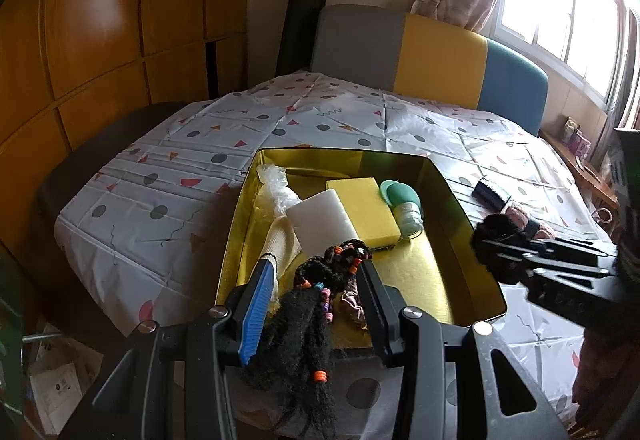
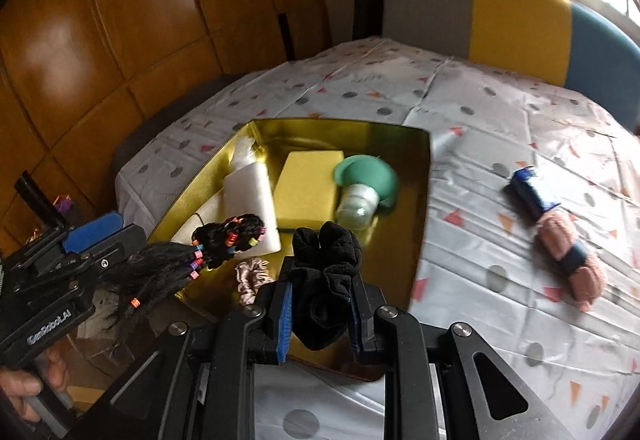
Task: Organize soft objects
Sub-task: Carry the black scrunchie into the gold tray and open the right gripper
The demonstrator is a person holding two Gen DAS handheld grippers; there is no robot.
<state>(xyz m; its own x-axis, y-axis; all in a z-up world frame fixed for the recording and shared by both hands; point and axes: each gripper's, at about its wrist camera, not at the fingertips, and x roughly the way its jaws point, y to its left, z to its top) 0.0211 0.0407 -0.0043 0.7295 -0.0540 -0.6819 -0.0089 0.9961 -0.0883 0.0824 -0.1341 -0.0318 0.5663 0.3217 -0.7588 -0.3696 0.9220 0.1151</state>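
Note:
A gold tray (image 1: 456, 200) (image 2: 420, 208) on the table holds a white sponge (image 1: 320, 220), a yellow sponge (image 1: 364, 208), a green silicone bottle (image 1: 402, 206) (image 2: 366, 184), a clear plastic bag (image 1: 276, 184) and a pink scrunchie (image 2: 252, 274). My left gripper (image 1: 316, 268) (image 2: 132, 236) holds a black braided hairpiece (image 1: 308, 304) (image 2: 188, 256) with coloured bands over the tray's near end; its jaws look loose around it. My right gripper (image 2: 322, 268) (image 1: 496, 244) is shut on a black cloth scrunchie (image 2: 326, 280) above the tray's near right edge.
On the patterned tablecloth (image 2: 480, 168) right of the tray lie a blue-and-black packet (image 2: 534, 192) and pink knitted gloves (image 2: 572, 260). A grey, yellow and blue sofa back (image 1: 440, 56) stands behind. Wooden cabinets (image 1: 100, 40) are at left.

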